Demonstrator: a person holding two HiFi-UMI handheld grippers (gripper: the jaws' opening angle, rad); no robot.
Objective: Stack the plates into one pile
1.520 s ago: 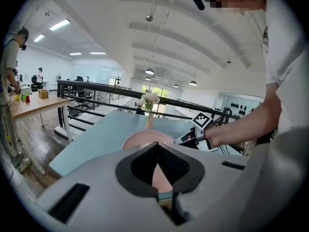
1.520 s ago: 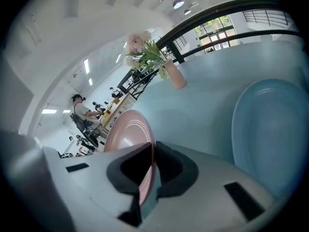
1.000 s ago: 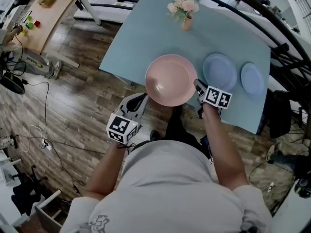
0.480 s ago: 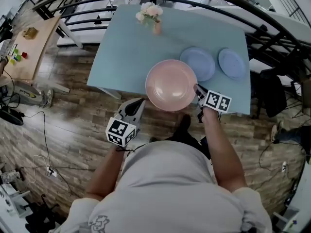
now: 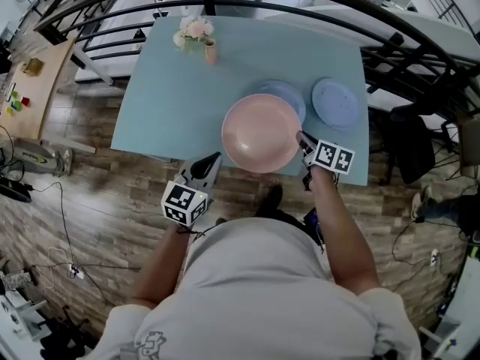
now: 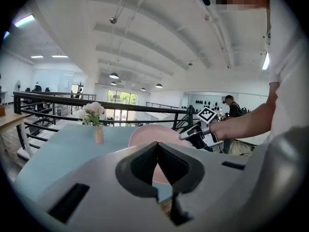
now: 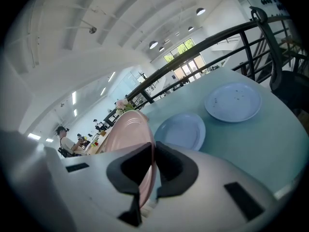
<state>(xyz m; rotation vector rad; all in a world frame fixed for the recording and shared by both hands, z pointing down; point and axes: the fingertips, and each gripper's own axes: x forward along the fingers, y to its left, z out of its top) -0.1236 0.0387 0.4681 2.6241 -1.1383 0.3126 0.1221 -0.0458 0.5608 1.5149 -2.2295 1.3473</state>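
A large pink plate [image 5: 259, 132] hangs above the pale blue table [image 5: 165, 96], tilted, with my right gripper [image 5: 302, 139] shut on its right rim. In the right gripper view the pink plate [image 7: 126, 132] stands edge-on between the jaws of the right gripper [image 7: 152, 161]. Two smaller blue plates lie on the table: the nearer blue plate [image 5: 291, 96] is partly hidden behind the pink one, and the farther blue plate [image 5: 335, 103] lies to its right. My left gripper [image 5: 213, 160] is shut and empty, off the table's near edge, left of the pink plate.
A small vase of pink flowers [image 5: 199, 34] stands at the table's far left. Black railings [image 5: 420, 43] run behind and to the right of the table. Wooden floor [image 5: 82, 201] lies below the near edge, and a wooden desk [image 5: 30, 81] stands at far left.
The pink plate has been carried right in my right gripper and now overlaps the nearer blue plate. The left gripper stayed low beside it, still shut.
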